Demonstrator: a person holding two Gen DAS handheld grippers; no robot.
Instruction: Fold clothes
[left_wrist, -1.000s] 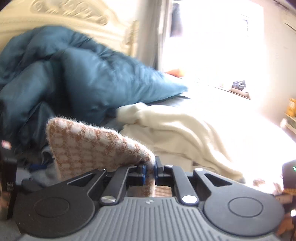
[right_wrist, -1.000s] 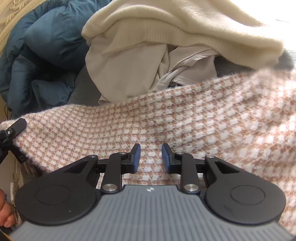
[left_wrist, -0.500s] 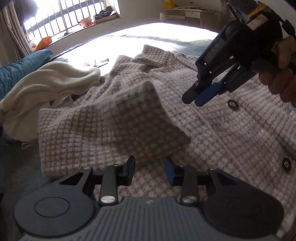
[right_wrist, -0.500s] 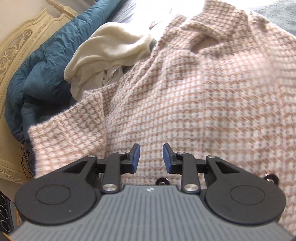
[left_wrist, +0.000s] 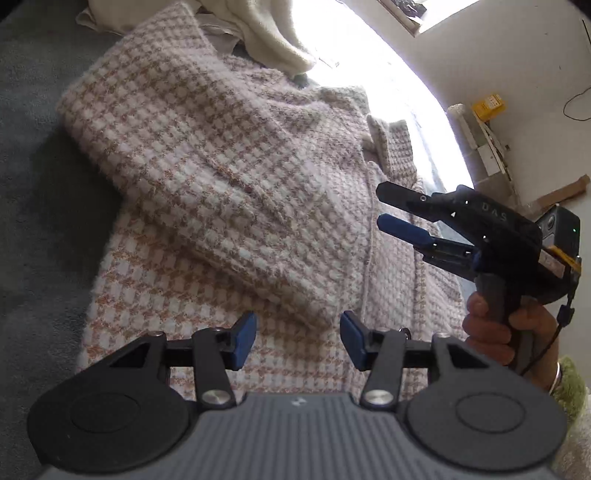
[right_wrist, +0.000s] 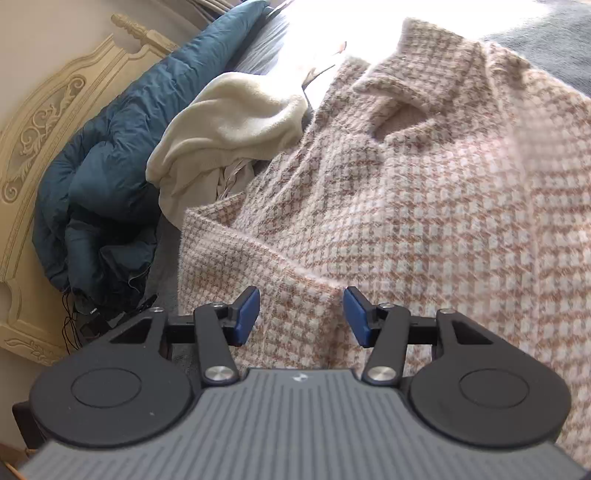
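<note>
A carved cream headboard (right_wrist: 48, 122) stands behind the grey bed (left_wrist: 33, 206); sunlight glares across it.

1. Left wrist view: looks steeply down from close above the fuzzy pink-and-tan houndstooth coat (left_wrist: 236, 177), facing the bright window wall.
2. Right wrist view: tilted down, close over the same coat, facing the carved cream headboard (right_wrist: 44, 125).
3. Shared: coat and cream knitted sweater (right_wrist: 229, 118).

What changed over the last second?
The left gripper let go of the checked jacket's sleeve, which now lies folded across the body. Both sets of jaws are opening, gripping nothing; the right gripper hovers over the jacket. The cream sweater and blue duvet stayed put.
</note>
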